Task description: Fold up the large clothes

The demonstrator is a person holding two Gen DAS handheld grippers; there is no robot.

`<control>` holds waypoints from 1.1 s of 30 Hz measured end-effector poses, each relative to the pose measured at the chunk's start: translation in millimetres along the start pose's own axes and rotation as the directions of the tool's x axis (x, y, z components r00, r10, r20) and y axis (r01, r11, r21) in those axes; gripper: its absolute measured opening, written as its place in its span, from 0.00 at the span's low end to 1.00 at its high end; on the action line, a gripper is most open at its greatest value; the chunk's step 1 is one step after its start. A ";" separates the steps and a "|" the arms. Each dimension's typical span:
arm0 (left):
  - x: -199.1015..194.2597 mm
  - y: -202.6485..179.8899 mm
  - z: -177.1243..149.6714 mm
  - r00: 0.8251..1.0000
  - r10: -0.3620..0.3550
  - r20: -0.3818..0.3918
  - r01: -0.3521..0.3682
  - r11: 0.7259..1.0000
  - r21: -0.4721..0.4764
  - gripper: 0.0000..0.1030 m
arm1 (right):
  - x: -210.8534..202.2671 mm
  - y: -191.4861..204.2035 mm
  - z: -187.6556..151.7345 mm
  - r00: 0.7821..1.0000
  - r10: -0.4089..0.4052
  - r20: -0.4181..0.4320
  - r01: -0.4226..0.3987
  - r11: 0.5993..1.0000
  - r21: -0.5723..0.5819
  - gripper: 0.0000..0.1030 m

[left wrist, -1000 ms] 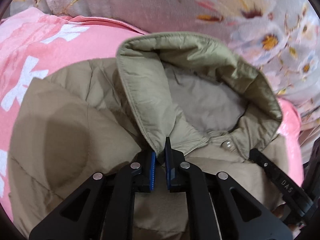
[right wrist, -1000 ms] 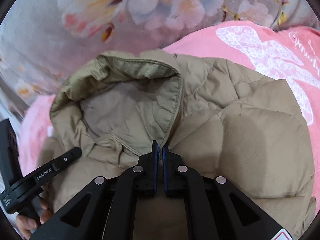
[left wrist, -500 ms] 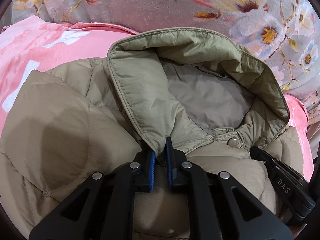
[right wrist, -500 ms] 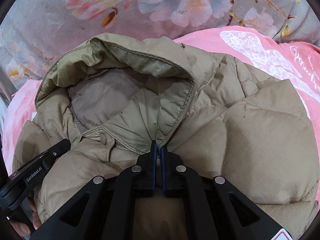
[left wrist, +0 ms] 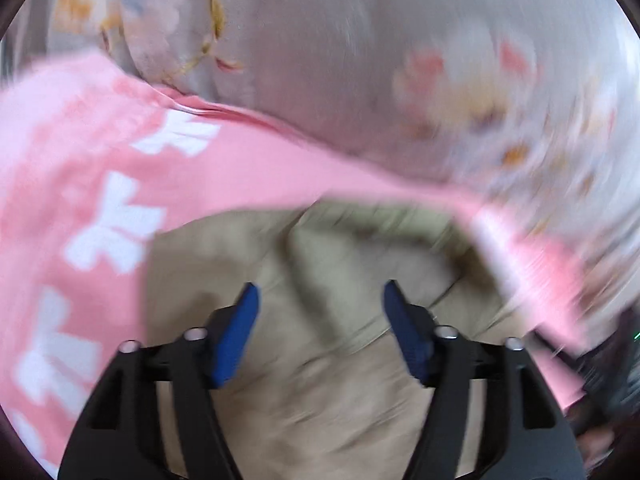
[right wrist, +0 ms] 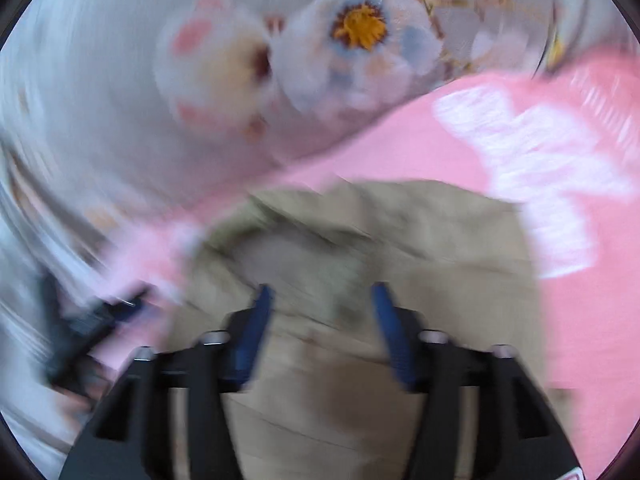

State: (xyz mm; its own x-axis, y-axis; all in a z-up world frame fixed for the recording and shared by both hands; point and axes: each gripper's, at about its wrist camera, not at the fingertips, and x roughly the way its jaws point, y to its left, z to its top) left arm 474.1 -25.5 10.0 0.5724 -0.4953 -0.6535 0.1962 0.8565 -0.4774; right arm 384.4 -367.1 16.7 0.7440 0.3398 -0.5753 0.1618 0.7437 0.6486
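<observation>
Left wrist view, badly blurred: the left gripper has its jaws spreading apart, blue pads clear of the cloth, nothing between them but the beige padded jacket lying below in the lower middle of the frame. The jacket's hood opens above the fingertips, its rim a curved olive band. A pink blanket with white print runs along the jacket's left and upper edge, and grey floral bedding fills the top. Right wrist view: the right gripper is likewise opening, its pads off the fabric, the quilted, softly puffed jacket beneath. Pink blanket borders it at right and above; the other gripper's black body sits at lower left.
</observation>
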 end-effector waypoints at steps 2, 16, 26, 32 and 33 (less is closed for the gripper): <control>14.7 5.4 23.0 0.992 -0.126 -0.027 0.121 0.981 -0.151 0.64 | 20.4 -6.8 16.0 0.987 0.160 0.003 -0.158 0.973 0.170 0.59; 114.7 -2.9 13.8 0.946 0.127 -0.298 -0.135 0.991 -0.006 0.11 | 96.3 -21.3 10.6 0.970 -0.190 -0.150 0.202 0.977 0.065 0.08; 122.1 -28.6 -33.7 0.940 0.337 -0.055 -0.304 0.898 0.318 0.13 | 128.3 25.2 -23.2 0.875 -0.483 0.033 0.458 0.804 -0.380 0.07; 118.8 -29.2 -43.6 0.942 0.335 0.017 -0.323 0.894 0.312 0.13 | 122.9 18.7 -28.3 0.862 -0.499 0.090 0.491 0.775 -0.398 0.08; 119.9 -30.0 -43.6 0.941 0.338 0.022 -0.327 0.891 0.315 0.13 | 123.0 18.4 -29.0 0.862 -0.499 0.092 0.491 0.774 -0.399 0.08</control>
State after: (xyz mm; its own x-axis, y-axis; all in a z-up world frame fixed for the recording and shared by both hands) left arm 502.1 -116.8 -79.7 0.6222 -0.1735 -0.7634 0.2380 0.9709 -0.0267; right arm 460.1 -294.9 -56.5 0.6199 -0.1316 -0.7736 0.2324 0.9724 0.0209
